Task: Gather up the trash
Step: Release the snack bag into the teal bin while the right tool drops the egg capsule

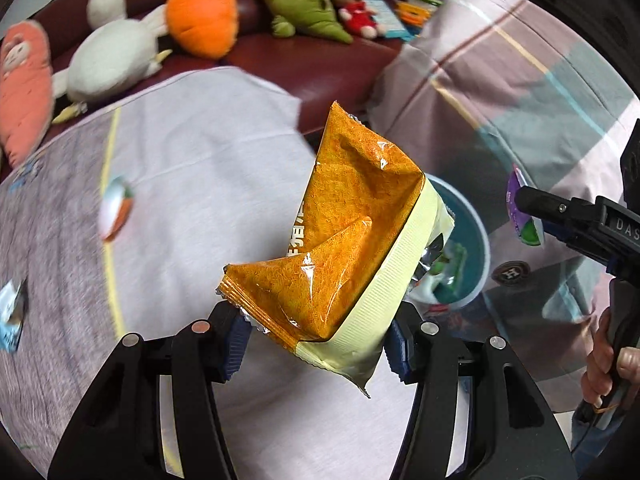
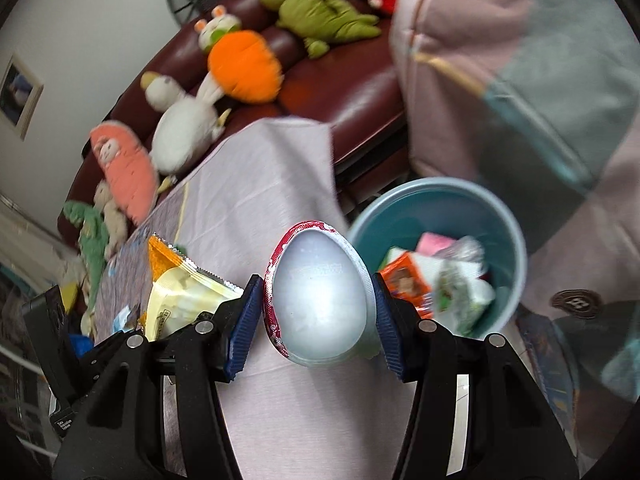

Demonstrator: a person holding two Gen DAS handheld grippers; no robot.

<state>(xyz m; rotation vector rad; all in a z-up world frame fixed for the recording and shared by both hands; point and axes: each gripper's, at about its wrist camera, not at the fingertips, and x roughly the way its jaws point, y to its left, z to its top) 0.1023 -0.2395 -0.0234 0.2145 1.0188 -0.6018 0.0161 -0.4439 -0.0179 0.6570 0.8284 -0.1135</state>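
Both hands loaded: left tool (image 1: 316, 340) clamps the orange snack bag (image 1: 352, 236), right tool (image 2: 316, 320) grips the egg-shaped plastic shell (image 2: 320, 296). Next, probably carry both over the teal bin (image 2: 508, 216) and release.

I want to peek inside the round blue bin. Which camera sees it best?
The right wrist view: the round blue bin shows its open top and the wrappers inside. In the left wrist view the orange snack bag covers most of it.

Bright even light; motion-blurred background; fisheye-warped dark edges.
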